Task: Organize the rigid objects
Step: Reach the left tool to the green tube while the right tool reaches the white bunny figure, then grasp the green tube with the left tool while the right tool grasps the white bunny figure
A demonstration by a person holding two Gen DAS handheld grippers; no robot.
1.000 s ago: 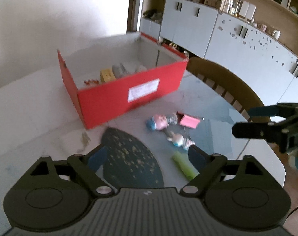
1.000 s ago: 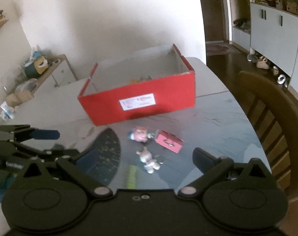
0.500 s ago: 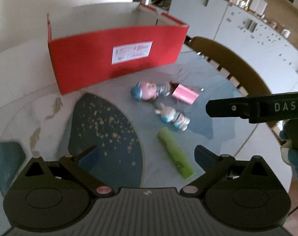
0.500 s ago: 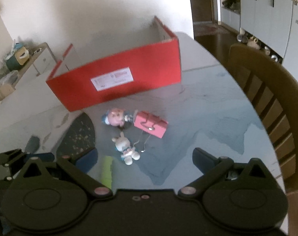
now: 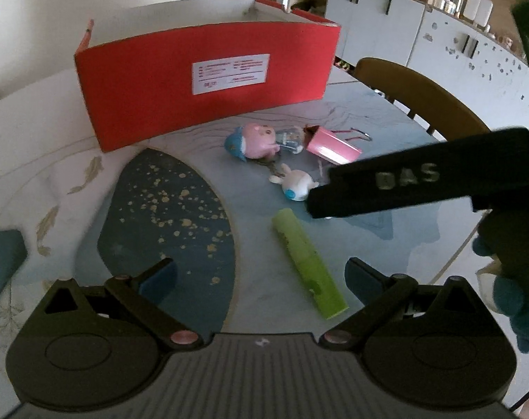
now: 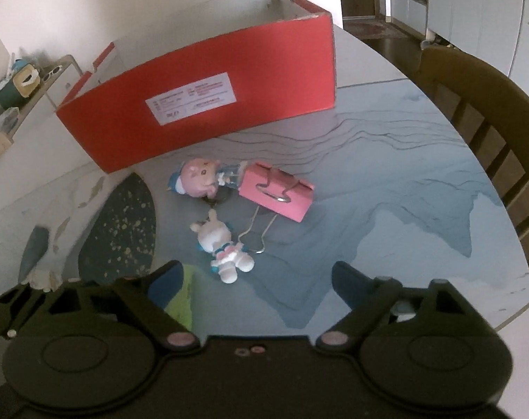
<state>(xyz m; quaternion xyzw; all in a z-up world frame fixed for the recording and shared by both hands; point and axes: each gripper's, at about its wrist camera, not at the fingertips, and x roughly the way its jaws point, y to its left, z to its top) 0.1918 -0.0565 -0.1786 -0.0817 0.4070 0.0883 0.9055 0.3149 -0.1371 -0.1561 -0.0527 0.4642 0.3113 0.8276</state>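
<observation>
Glossy round tabletop (image 6: 421,188), printed with blue washes, thin wavy lines and a dark gold-speckled patch, fills both wrist views, with a curved wooden chair back (image 6: 480,90) at right and white cabinets (image 5: 439,35) behind. At upper centre stands an open red cardboard box (image 6: 264,70) with a white printed label, its flat front wall facing the cameras. Just below it, near frame centre, lies a cluster of small toys: a smooth pink-faced figurine (image 6: 201,178) in a blue cap touches the end of a pink binder clip (image 6: 278,195), whose thin wire handles stretch out over the table toward the cameras. Just beside them, lower in the frame, a rounded white bunny figurine (image 6: 222,248) lies on its back. A matte lime-green cylinder (image 5: 308,267), lying flat, sits at lower centre of the left view. The left gripper (image 5: 261,279) frames it with fingers spread wide, holding nothing. The right gripper (image 6: 257,282), equally spread and empty, hovers near the bunny; in the left view its black arm crosses from the right edge.
</observation>
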